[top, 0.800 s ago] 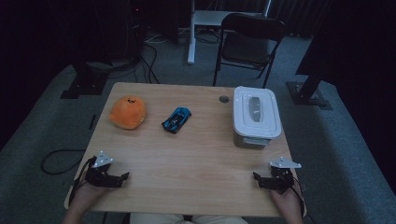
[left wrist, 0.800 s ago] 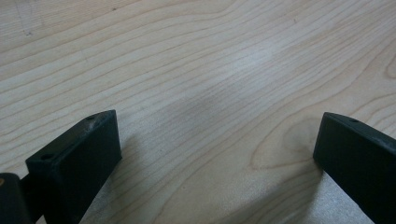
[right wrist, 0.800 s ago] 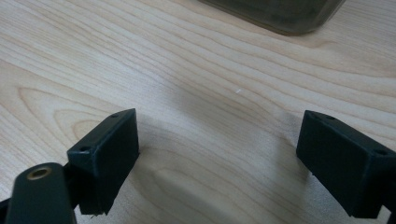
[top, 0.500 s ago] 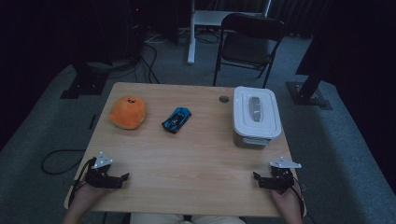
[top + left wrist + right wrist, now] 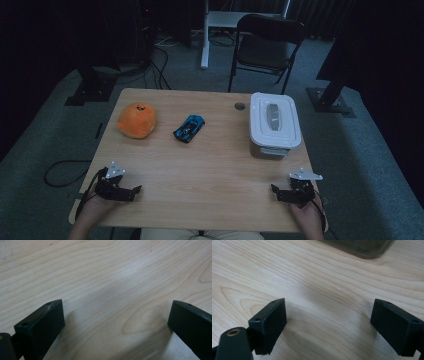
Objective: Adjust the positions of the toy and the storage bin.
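An orange plush toy (image 5: 136, 120) lies at the far left of the wooden table (image 5: 210, 170). A small blue toy car (image 5: 189, 128) sits just right of it. A white lidded box (image 5: 274, 124) stands at the far right; its lower wall (image 5: 359, 246) crosses the top of the right gripper view. My left gripper (image 5: 134, 192) rests near the front left corner, jaws wide apart over bare wood (image 5: 115, 315). My right gripper (image 5: 278, 192) rests near the front right corner, also open, with nothing between its fingers (image 5: 270, 322).
A round grommet (image 5: 240, 106) sits in the tabletop at the back, left of the box. Behind the table stand a black folding chair (image 5: 267, 42) and dark stands on grey carpet. A cable (image 5: 60, 172) loops on the floor at the left.
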The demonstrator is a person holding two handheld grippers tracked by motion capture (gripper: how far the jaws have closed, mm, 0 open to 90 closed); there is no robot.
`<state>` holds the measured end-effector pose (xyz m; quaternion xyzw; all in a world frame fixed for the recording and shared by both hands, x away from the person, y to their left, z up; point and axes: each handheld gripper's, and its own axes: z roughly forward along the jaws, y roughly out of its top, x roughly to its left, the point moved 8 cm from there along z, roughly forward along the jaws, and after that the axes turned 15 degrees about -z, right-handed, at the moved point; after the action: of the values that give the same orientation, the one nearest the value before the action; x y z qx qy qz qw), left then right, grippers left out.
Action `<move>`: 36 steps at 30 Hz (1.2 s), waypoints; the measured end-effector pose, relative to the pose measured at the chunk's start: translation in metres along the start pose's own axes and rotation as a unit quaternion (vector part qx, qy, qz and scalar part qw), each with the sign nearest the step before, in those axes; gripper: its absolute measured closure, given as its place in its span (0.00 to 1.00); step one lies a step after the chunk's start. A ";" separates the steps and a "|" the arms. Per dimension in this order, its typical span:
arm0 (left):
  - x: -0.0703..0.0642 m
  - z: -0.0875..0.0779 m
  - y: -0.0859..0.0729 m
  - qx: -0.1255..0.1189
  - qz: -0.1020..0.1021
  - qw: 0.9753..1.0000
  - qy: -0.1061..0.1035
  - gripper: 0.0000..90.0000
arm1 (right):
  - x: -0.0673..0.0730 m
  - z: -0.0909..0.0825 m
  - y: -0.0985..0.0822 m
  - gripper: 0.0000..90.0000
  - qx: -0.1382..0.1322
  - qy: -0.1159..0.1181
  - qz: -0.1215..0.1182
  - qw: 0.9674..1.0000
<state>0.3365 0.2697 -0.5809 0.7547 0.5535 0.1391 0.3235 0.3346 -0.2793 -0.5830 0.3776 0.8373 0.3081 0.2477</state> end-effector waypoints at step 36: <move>-0.051 0.035 0.063 0.013 0.045 0.998 -0.032 0.02 | 0.000 0.000 0.000 0.14 0.001 -0.002 0.002 1.000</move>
<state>0.3852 0.1992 -0.5591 0.7873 0.5097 0.1223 0.3247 0.3347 -0.2797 -0.5830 0.3796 0.8366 0.3070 0.2483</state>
